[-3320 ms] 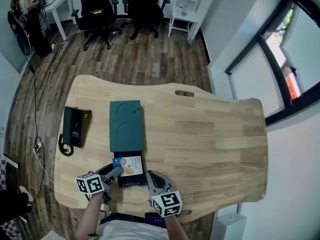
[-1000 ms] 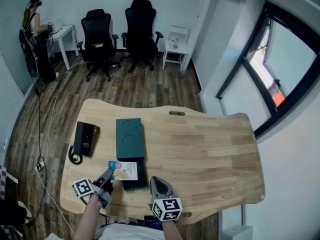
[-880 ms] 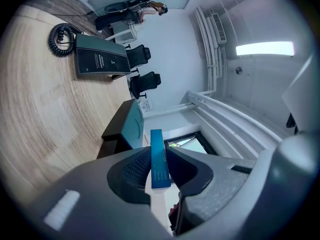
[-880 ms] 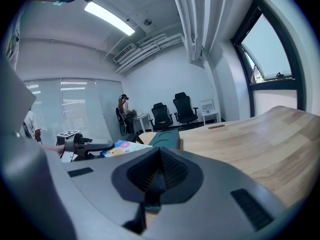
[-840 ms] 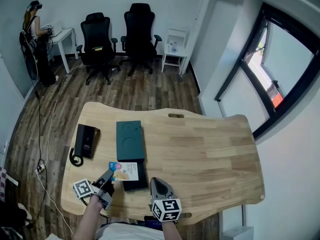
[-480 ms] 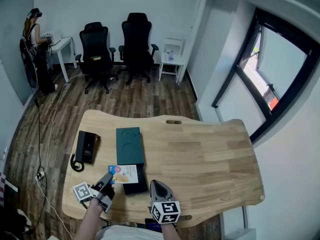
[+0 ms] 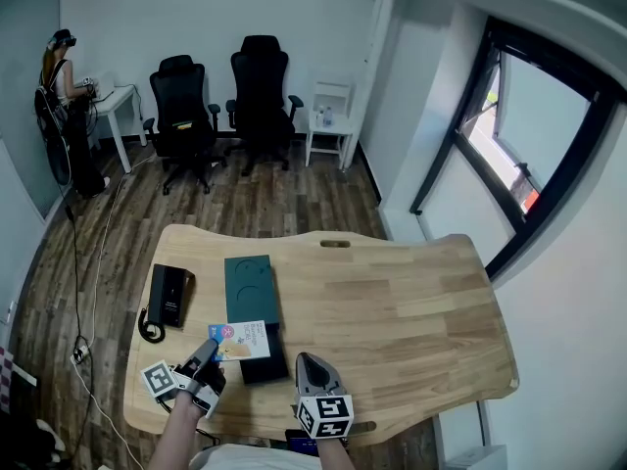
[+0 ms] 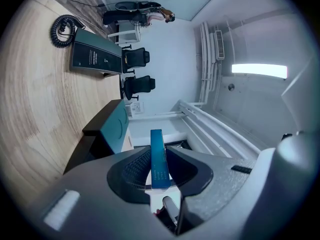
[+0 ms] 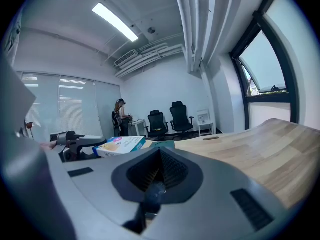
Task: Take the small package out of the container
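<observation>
Small package (image 7: 241,341): one, clamped by its edge in left gripper (image 7: 209,352) jaws, held over the open end of the one dark container (image 7: 251,284) on the surface (image 7: 392,302). Right gripper (image 7: 311,368): jaws closed, empty. One telephone (image 7: 168,295) lies left of the container.

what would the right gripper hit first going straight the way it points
Likely the teal container, whose right edge lies just ahead of the right gripper; height is unclear, so it may pass above.
</observation>
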The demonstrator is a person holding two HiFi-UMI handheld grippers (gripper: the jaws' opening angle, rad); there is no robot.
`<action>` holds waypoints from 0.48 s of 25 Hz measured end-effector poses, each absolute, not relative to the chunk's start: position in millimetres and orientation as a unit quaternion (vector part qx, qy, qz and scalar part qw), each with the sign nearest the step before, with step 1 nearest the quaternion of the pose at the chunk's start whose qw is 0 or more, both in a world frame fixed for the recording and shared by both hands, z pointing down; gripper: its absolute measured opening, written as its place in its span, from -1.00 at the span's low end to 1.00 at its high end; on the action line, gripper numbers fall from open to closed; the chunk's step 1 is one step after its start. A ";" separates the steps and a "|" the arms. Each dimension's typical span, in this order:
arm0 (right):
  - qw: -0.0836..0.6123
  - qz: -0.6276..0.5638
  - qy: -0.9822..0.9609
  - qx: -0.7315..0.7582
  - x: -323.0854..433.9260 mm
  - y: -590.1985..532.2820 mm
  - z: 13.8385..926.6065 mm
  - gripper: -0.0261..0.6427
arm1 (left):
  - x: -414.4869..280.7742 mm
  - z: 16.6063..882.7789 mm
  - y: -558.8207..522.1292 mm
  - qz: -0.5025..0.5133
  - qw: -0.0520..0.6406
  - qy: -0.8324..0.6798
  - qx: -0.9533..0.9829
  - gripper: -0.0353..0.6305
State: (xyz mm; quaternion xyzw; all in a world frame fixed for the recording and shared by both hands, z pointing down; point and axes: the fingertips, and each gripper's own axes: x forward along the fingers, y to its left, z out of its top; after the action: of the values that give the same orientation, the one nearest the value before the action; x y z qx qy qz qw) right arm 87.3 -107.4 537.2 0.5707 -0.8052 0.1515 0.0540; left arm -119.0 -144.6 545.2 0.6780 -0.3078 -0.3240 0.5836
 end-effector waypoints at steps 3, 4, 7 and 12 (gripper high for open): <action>0.058 0.153 -0.805 0.570 89.4 -106.3 540.2 -0.91 | -118.4 544.9 -143.0 -0.323 0.587 -0.305 0.677 -0.61; 0.060 0.153 -0.805 0.571 89.9 -105.9 541.4 -0.91 | -119.5 545.3 -142.8 -0.322 0.587 -0.305 0.677 -0.61; 0.064 0.152 -0.805 0.570 90.1 -106.0 542.0 -0.91 | -123.1 546.8 -142.8 -0.322 0.587 -0.307 0.676 -0.61; 0.064 0.152 -0.804 0.571 90.8 -103.9 541.4 -0.91 | -122.6 547.3 -141.5 -0.321 0.589 -0.305 0.676 -0.61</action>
State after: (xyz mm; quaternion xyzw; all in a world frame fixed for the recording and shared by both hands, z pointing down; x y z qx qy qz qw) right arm 90.8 -103.9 541.4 0.5712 -0.8042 0.1517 0.0636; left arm -122.6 -141.5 547.3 0.6759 -0.3054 -0.3214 0.5888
